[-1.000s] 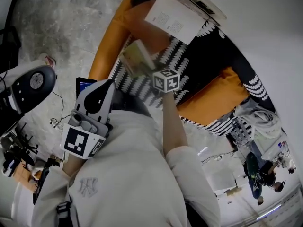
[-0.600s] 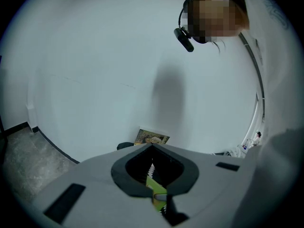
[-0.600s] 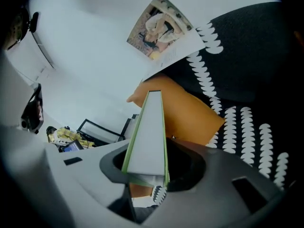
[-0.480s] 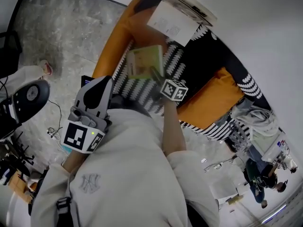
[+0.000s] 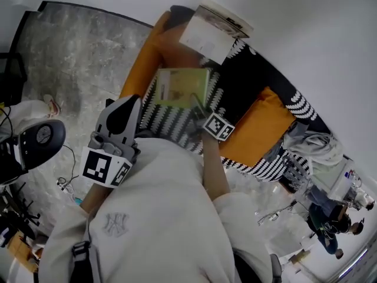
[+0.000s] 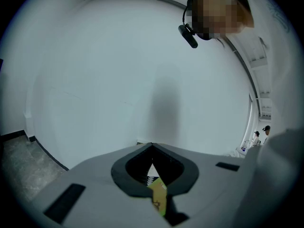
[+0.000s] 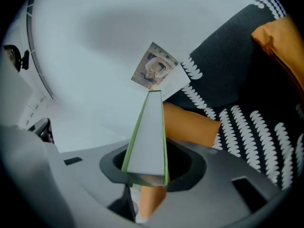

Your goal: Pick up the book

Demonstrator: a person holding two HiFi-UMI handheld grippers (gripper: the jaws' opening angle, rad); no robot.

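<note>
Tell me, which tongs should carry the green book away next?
Right, probably. The right tongs are clamped on the green book and hold it above the sofa. The left tongs are shut and empty, back beside the person's chest.

Left gripper (image 6: 152, 146) jaws are closed tip to tip with nothing between them, aimed at a plain white wall (image 6: 109, 75) that fills most of the view. Through the dark opening behind the tips, 1 sliver of the yellow-green book (image 6: 159, 194) shows. Grey floor (image 6: 23, 170) lower left, a person's headset (image 6: 188, 34) at top.
</note>
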